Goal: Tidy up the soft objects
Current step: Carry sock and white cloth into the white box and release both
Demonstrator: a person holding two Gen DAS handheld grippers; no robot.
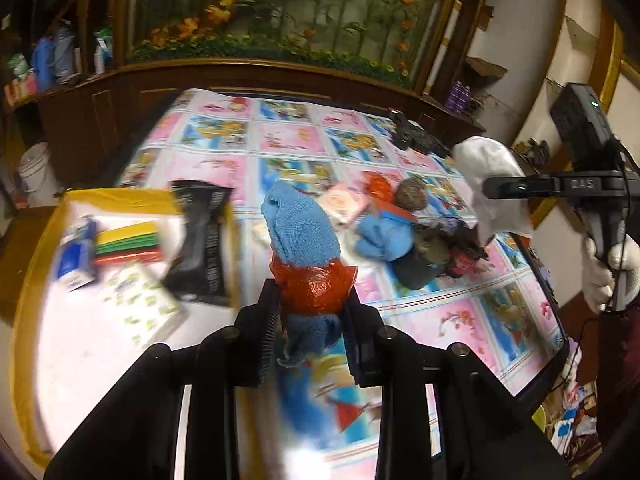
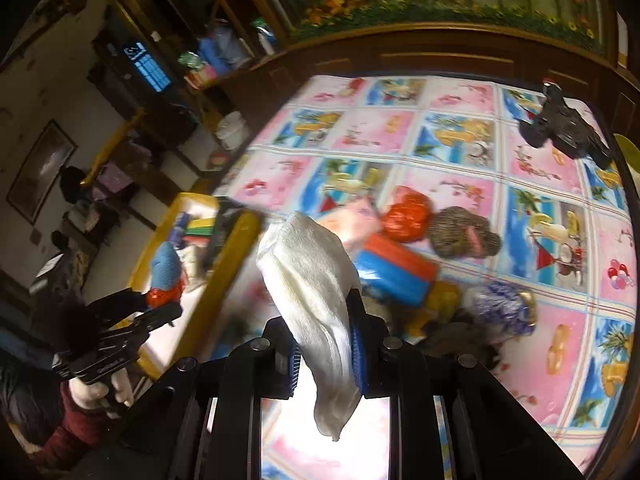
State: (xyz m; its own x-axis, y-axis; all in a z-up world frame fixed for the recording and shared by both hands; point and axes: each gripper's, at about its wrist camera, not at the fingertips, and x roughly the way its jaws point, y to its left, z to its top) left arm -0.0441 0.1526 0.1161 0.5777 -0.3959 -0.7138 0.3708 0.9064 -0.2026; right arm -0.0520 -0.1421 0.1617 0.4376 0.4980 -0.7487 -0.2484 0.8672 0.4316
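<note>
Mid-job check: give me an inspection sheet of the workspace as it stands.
Surface: patterned pink-and-blue cover.
Job's things: blue knit item with a red wrap; white cloth; soft pile mid-cover.
Clutter: yellow-rimmed tray holding packets; black device at far edge.
Grippers: left gripper shut on blue knit item; right gripper shut on white cloth.
Cables: thin cable below right hand.
Surroundings: wooden cabinet, floral mural.

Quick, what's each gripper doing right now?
Left gripper: shut on the blue cloth with its red wrap.
Right gripper: shut on the white cloth.
</note>
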